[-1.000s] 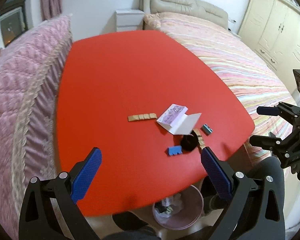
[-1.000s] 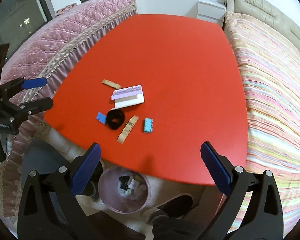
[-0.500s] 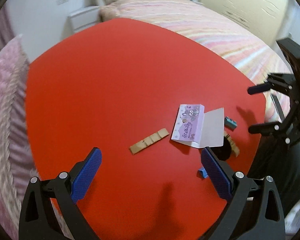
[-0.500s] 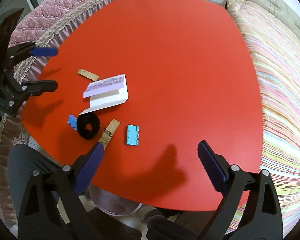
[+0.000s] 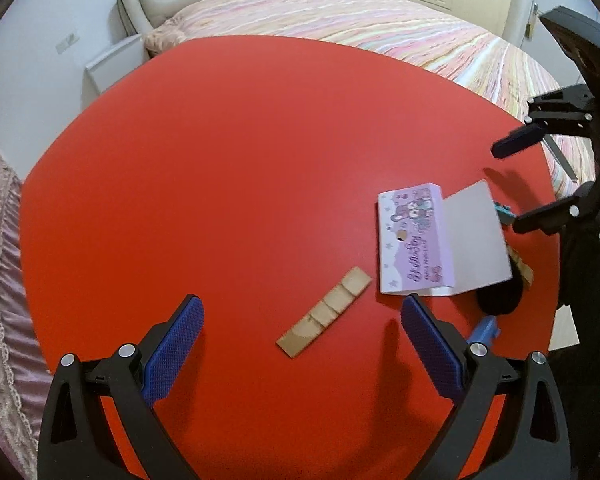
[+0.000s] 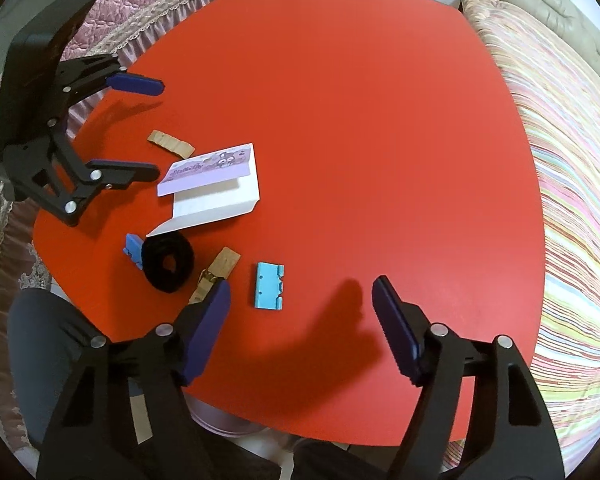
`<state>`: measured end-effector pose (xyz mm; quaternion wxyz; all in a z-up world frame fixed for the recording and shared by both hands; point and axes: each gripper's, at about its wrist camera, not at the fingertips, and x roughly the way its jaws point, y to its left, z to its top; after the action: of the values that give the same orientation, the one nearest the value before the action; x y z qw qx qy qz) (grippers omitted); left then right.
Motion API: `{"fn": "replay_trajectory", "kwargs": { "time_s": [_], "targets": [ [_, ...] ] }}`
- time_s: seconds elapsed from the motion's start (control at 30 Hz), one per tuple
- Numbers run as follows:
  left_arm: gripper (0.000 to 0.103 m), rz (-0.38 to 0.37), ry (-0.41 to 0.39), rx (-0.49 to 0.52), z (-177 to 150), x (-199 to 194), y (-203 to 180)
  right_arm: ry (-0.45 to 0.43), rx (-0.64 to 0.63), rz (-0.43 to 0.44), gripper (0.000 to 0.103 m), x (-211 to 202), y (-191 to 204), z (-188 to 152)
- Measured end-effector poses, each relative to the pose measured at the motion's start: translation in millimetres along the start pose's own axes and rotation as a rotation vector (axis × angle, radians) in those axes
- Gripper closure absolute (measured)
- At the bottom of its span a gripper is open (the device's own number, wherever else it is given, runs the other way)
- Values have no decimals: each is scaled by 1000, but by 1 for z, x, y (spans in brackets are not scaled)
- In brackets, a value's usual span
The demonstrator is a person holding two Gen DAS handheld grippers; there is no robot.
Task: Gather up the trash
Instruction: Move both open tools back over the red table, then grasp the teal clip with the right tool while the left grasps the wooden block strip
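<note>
On the red table (image 5: 240,152) lie a tan cardboard strip (image 5: 324,312), an open purple-and-white card (image 5: 428,248), a black ring (image 6: 168,264), a small dark-blue piece (image 6: 133,250), a second tan strip (image 6: 216,274) and a light-blue piece (image 6: 269,286). My left gripper (image 5: 300,332) is open, just above the first cardboard strip. My right gripper (image 6: 300,308) is open, low over the table with the light-blue piece just ahead of its left finger. The left gripper also shows in the right wrist view (image 6: 148,128).
A pink trash bin (image 6: 220,428) stands on the floor under the table's near edge, mostly hidden. A striped bed (image 6: 572,160) lies to the right. A pink quilted bed (image 5: 0,260) lies to the left. A white nightstand (image 5: 116,60) stands behind the table.
Both grippers moved forward and down over the table towards the trash. The left one now hovers at the cardboard strip, the right one at the light-blue piece. Both stayed open.
</note>
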<state>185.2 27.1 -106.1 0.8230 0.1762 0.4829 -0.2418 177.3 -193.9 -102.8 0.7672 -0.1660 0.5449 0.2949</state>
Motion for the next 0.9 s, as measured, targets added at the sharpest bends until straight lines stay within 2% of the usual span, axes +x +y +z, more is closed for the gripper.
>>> {"fn": "replay_trajectory", "kwargs": {
  "time_s": [0.07, 0.27, 0.53, 0.7, 0.8, 0.87, 0.9],
  "targets": [
    [18, 1, -4, -7, 0, 1, 2, -3, 1, 3, 33, 1, 1, 0],
    [35, -4, -20, -6, -2, 4, 1, 5, -9, 0, 48, 7, 4, 3],
    [44, -36, -7, -31, -6, 0, -6, 6, -23, 2, 59, 9, 7, 4],
    [47, -26, 11, -58, -8, -2, -10, 1, -31, -7, 67, 8, 7, 2],
    [53, -20, 21, -71, -8, -4, -13, 0, -33, -8, 74, 7, 5, 2],
    [67, -22, 23, -73, -8, -5, -16, 0, -40, -13, 76, 7, 6, 2],
    [70, -21, 28, -76, -8, -6, -17, -1, -41, -12, 78, 8, 7, 2]
  ]
}}
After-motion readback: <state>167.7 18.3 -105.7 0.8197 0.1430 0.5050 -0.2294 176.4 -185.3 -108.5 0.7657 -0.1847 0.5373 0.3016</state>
